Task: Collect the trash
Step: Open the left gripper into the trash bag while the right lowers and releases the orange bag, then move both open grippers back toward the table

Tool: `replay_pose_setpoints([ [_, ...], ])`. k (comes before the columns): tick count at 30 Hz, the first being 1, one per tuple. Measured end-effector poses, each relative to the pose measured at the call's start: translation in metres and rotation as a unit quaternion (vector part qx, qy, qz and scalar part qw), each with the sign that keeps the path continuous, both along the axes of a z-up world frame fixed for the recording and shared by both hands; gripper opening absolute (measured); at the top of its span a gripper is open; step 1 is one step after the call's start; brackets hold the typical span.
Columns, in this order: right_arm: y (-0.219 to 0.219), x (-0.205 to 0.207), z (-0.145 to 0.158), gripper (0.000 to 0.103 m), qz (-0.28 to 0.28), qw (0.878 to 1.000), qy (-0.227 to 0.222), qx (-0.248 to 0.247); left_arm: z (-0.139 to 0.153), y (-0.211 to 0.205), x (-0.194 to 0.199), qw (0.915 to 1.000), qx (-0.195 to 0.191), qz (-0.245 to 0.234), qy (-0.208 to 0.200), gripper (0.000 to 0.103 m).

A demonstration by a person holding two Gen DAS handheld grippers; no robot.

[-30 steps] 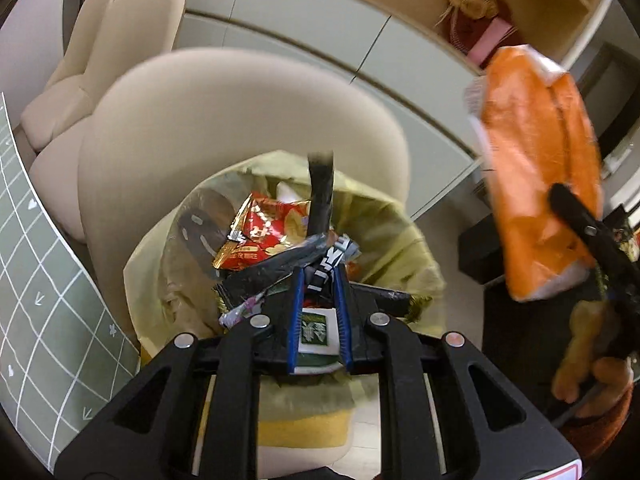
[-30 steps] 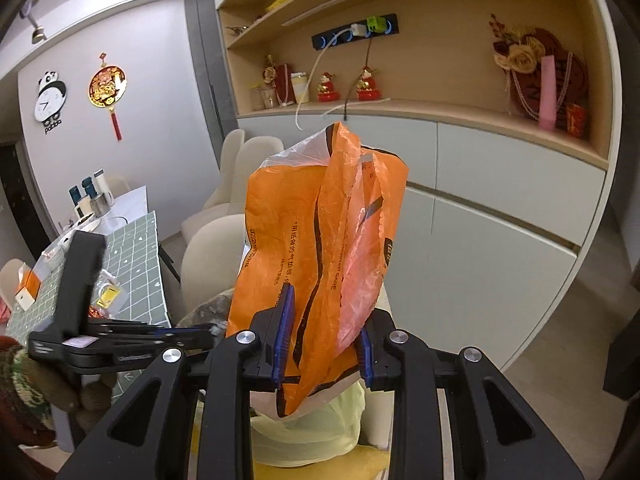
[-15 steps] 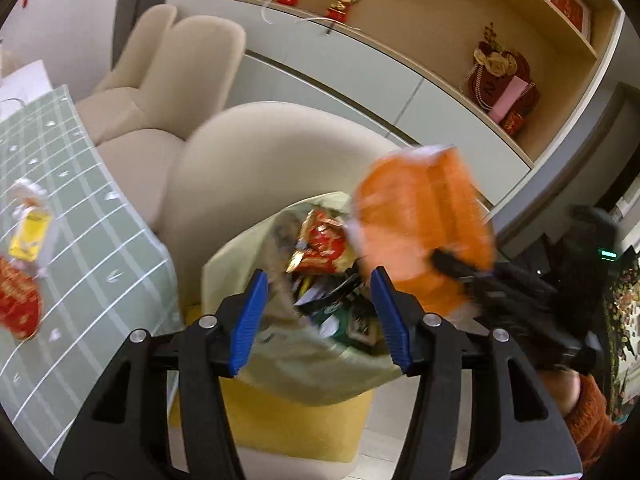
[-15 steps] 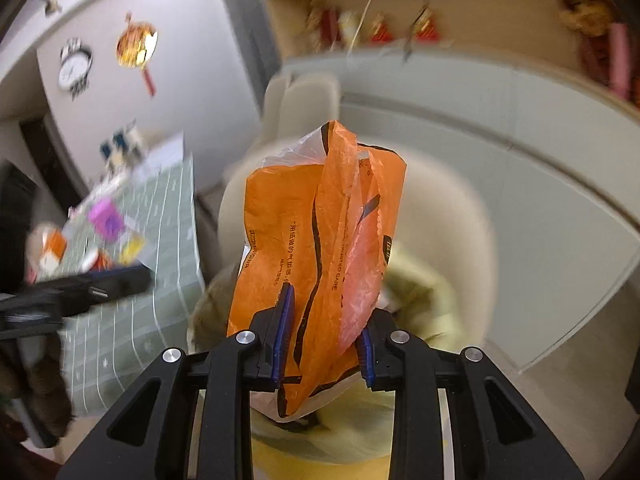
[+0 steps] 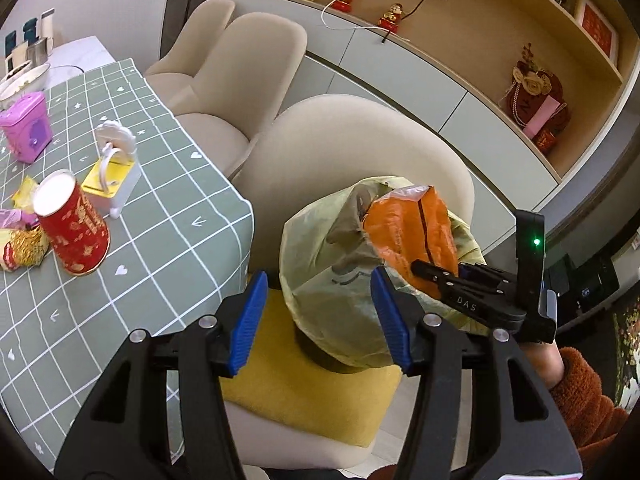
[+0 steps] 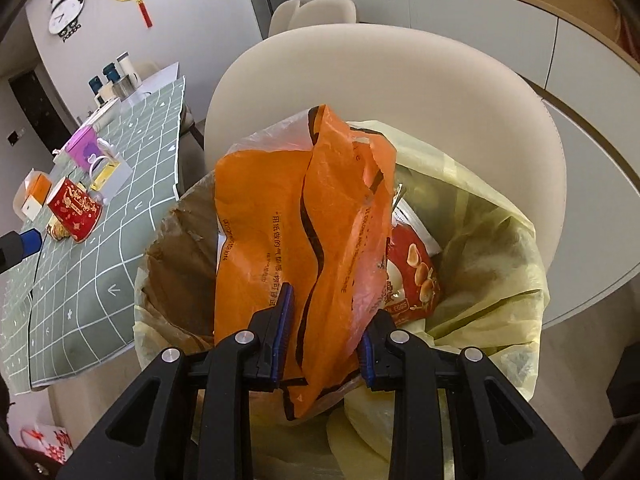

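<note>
The right tool (image 6: pixel 324 336) pinches a crumpled orange plastic bag (image 6: pixel 296 236) over the yellow-lined bin (image 6: pixel 500 248) on the chair; the left tool (image 5: pixel 316 316) gapes empty. Released here, the light bag could catch the rim — and slide out.

Hidden and cut-off parts

Most of the red snack packet (image 6: pixel 412 276) is covered by the orange bag (image 6: pixel 296 240), whose lower end is lost behind the right gripper (image 6: pixel 324 336). The bin's base under the yellow liner (image 5: pixel 332 280) is screened by the left gripper (image 5: pixel 316 320). The small print cannot be read.
</note>
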State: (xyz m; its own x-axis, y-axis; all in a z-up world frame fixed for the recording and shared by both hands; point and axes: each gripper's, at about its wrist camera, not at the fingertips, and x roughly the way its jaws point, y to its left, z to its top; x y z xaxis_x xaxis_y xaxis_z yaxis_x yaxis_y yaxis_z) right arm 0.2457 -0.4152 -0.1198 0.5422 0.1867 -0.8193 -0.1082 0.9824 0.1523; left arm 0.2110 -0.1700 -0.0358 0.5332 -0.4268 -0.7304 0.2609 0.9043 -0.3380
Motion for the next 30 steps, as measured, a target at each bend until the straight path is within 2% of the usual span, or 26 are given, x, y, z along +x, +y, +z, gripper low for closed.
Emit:
replay_pose_setpoints([
  [2, -0.001, -0.002, 0.001, 0.032, -0.001, 1.0, -0.006, 0.007, 0.001, 0.002, -0.002, 1.0, 0.001, 0.004, -0.002, 0.051],
  [4, -0.003, -0.007, 0.006, 0.048, 0.0, 1.0, -0.017, 0.01, 0.001, 0.007, -0.004, 1.0, 0.002, 0.008, -0.002, 0.051],
  [6, -0.007, -0.016, 0.014, 0.056, -0.001, 0.999, -0.032, 0.015, 0.0, 0.013, -0.006, 0.9999, 0.002, 0.014, -0.001, 0.052],
  [12, -0.019, -0.042, 0.05, 0.061, -0.023, 0.995, -0.093, 0.038, -0.008, 0.035, -0.015, 0.9991, 0.0, 0.041, 0.008, 0.052],
  [18, 0.0, -0.062, 0.088, 0.067, 0.005, 0.983, -0.169, 0.07, -0.019, 0.074, -0.021, 0.9956, 0.004, 0.092, 0.015, 0.052],
  [20, 0.01, -0.063, 0.09, 0.067, 0.014, 0.983, -0.171, 0.069, -0.023, 0.094, -0.024, 0.9927, 0.006, 0.12, 0.014, 0.052],
  [25, 0.053, -0.06, 0.083, 0.068, 0.066, 0.986, -0.143, 0.06, -0.026, 0.155, -0.032, 0.9841, 0.01, 0.178, 0.004, 0.052],
  [30, 0.097, -0.061, 0.075, 0.068, 0.1, 0.984, -0.128, 0.074, -0.021, 0.224, -0.023, 0.9816, 0.047, 0.182, -0.031, 0.052],
])
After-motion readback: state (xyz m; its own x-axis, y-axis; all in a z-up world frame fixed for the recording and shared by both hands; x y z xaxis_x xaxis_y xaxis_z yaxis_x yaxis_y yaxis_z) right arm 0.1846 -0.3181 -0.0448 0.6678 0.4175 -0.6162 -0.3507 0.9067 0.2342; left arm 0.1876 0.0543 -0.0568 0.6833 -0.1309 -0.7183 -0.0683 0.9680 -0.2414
